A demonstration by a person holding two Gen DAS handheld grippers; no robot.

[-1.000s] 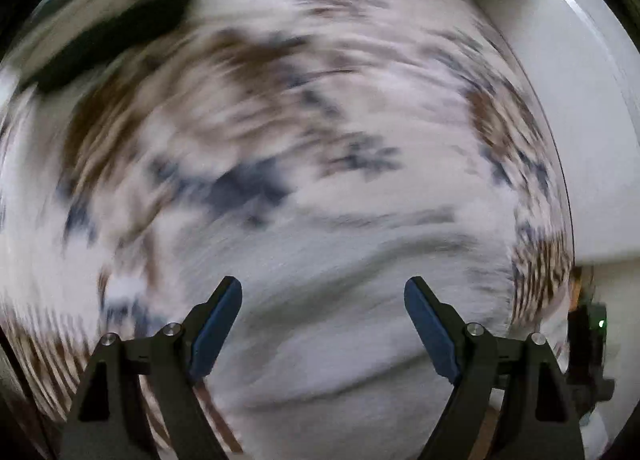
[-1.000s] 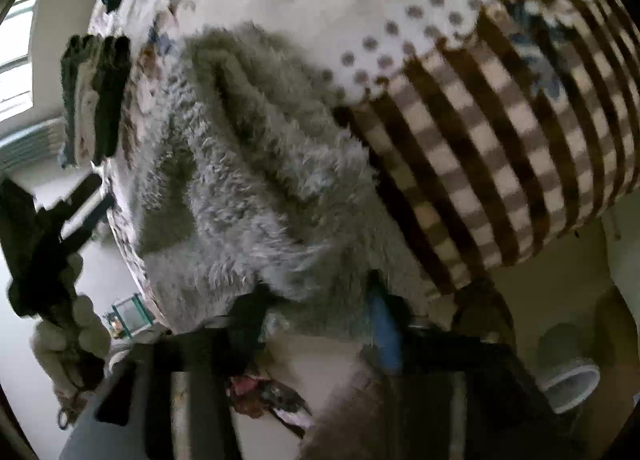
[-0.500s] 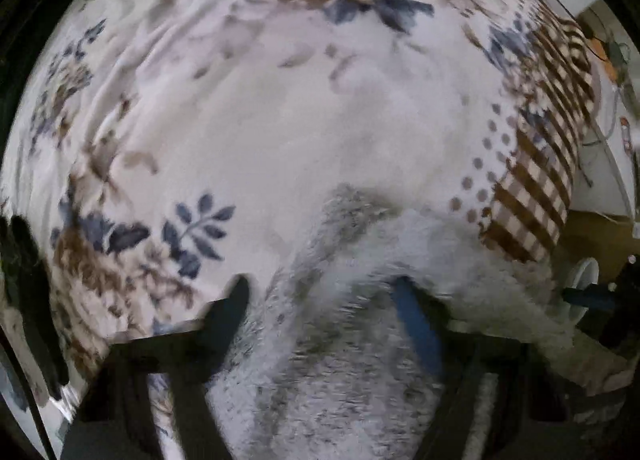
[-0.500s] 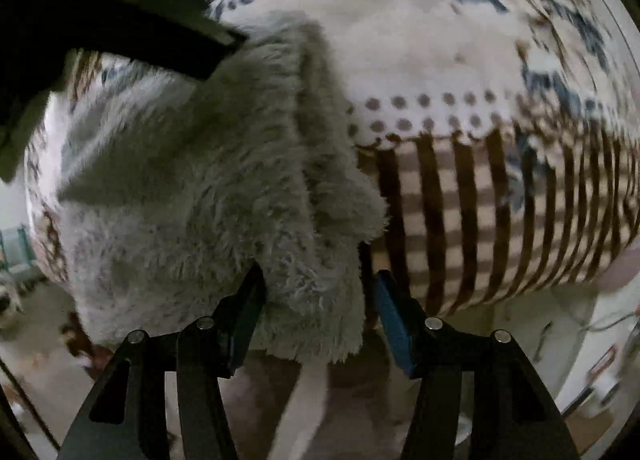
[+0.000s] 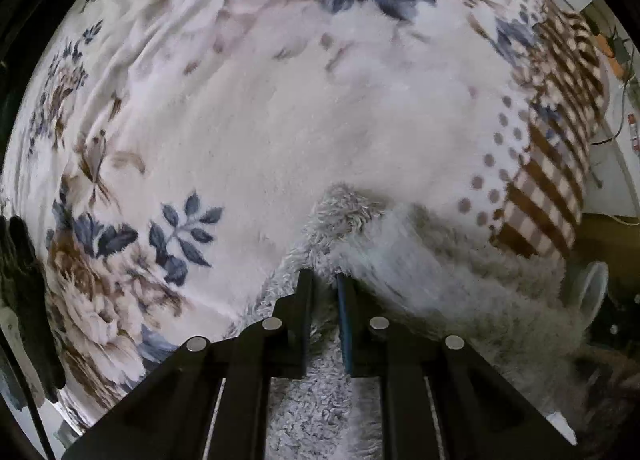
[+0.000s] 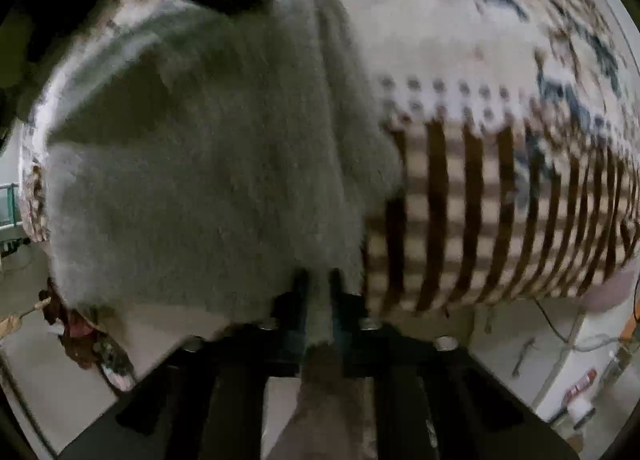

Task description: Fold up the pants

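**Grey fleece pants bunched at the bed's edge**

The pants [image 5: 432,260] are thick, shaggy grey fleece, lying in a crumpled heap near the striped border of the floral blanket. One fuzzy fold rises toward the white middle of the blanket; the rest spreads down toward the bed's edge (blurred in the right wrist view), where the fabric [image 6: 208,187] shows broad, soft creases and overhangs slightly.

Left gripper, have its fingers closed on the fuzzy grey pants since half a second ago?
Yes. The left gripper has pinched shut on the grey pants.
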